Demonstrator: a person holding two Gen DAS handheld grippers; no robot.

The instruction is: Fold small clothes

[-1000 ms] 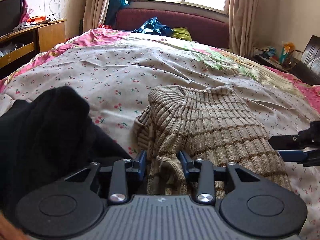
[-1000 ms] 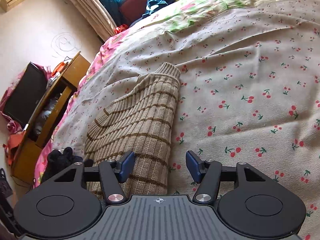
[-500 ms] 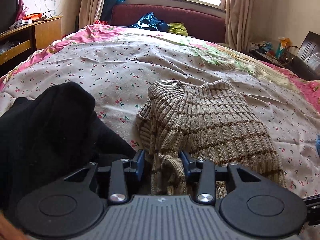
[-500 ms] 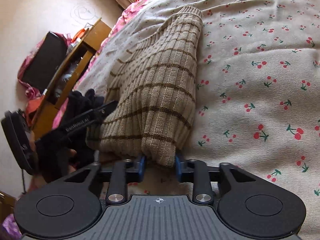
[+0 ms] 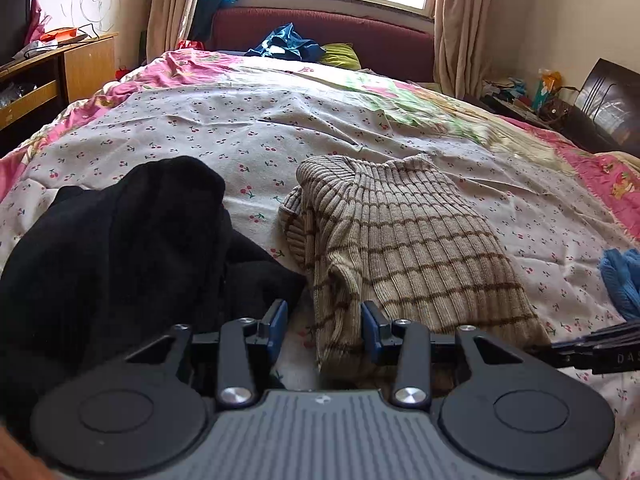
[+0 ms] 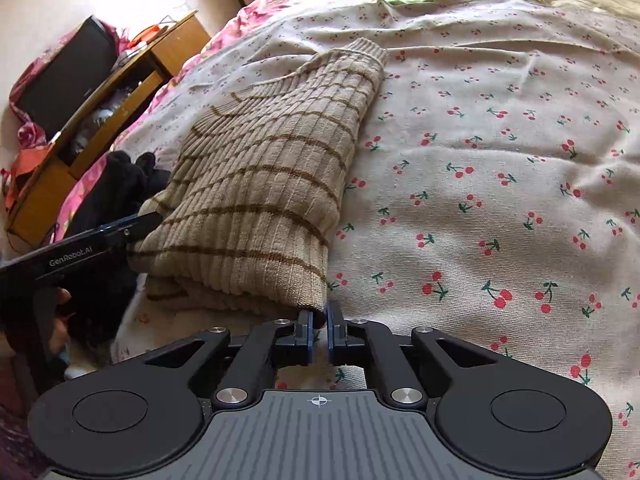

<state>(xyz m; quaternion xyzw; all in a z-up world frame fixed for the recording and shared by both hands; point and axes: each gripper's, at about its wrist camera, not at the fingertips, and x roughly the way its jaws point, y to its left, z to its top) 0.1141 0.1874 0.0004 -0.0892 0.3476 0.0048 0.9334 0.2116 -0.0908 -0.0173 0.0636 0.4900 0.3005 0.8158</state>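
- Right claw (image 6: pixel 319 330) is pinched almost shut on the near right corner of the sweater (image 6: pixel 260 200), the hem caught between its blue pads (image 6: pixel 307 332).
- Left claw (image 5: pixel 323 330) stands wide apart, holding nothing; a hanging fold at the sweater's near left corner lies between its pads (image 5: pixel 370 332), against the right one and clear of the left.
- Bed (image 5: pixel 304 120), under a cherry-print sheet, carries everything.
- Black garment (image 5: pixel 120 240) is heaped near the bed's near left edge, touching the sweater's left side.
- Sweater, tan ribbed knit with brown stripes, lies folded lengthwise at the bed's near edge, its collar end pointing toward the far edge.
- Blue cloth (image 5: pixel 622 280) shows at the bed's right edge, well apart from the sweater.
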